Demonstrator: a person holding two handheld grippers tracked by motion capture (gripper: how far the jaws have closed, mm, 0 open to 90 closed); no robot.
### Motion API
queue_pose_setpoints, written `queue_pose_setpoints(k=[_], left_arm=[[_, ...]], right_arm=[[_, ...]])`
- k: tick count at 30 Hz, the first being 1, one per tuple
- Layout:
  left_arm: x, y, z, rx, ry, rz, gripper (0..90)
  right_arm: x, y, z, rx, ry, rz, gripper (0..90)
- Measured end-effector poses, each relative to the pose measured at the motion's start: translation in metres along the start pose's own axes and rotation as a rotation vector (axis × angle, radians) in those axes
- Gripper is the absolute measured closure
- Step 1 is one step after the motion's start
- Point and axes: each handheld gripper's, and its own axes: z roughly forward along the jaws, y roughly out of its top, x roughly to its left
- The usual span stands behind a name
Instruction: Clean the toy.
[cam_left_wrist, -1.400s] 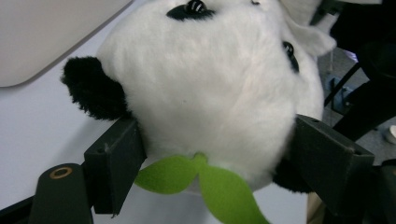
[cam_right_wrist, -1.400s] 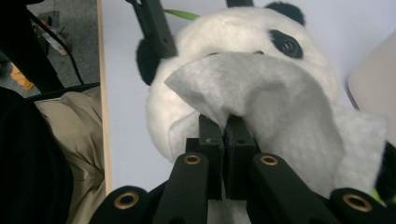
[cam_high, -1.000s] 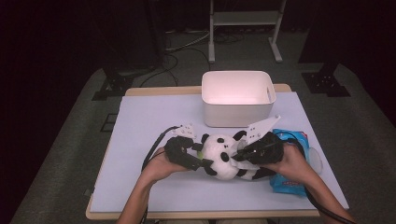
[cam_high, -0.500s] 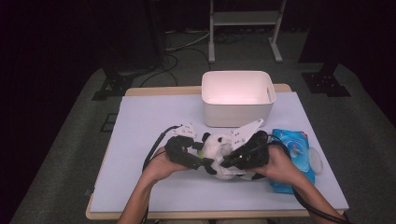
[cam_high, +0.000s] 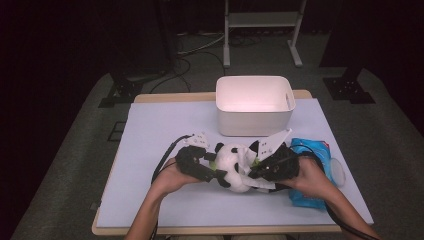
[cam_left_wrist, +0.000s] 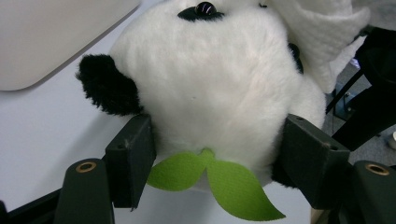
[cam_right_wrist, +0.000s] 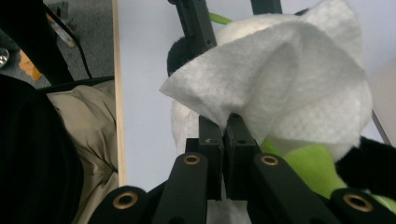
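A black-and-white plush panda (cam_high: 231, 161) lies on the table between my two hands. My left gripper (cam_high: 214, 172) is shut on the panda (cam_left_wrist: 205, 79), its pads (cam_left_wrist: 133, 158) pressing both sides of the head just above a green felt leaf (cam_left_wrist: 224, 182). From the right, my right gripper (cam_high: 257, 170) reaches in. In its own view the right gripper (cam_right_wrist: 227, 126) is shut on a white wipe (cam_right_wrist: 280, 70), which drapes over the panda's white fur (cam_right_wrist: 184, 126).
An empty white bin (cam_high: 255, 102) stands just behind the panda. A blue pack of wipes (cam_high: 320, 150) and a clear round lid (cam_high: 339, 172) lie under and beside my right hand. The table's near edge (cam_high: 225, 230) is close to my forearms.
My right gripper with the wipe has shifted left across the panda. The panda has turned slightly in the left gripper, which has stayed where it was.
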Motion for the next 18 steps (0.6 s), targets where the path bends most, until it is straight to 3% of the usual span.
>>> queue_pose_setpoints(k=[3, 11, 18], left_arm=[[-0.004, 0.003, 0.0, -0.005, -0.004, 0.013, 30.0], [-0.011, 0.007, 0.0, -0.008, -0.01, 0.058, 30.3], [-0.009, 0.005, 0.001, -0.001, -0.003, 0.056, 30.3]], right_arm=[[0.001, 0.0, 0.0, -0.014, -0.002, 0.001, 86.9], [0.006, 0.029, 0.013, -0.045, 0.032, -0.048, 86.9], [0.0, 0.038, 0.013, -0.039, 0.016, -0.046, 86.9]])
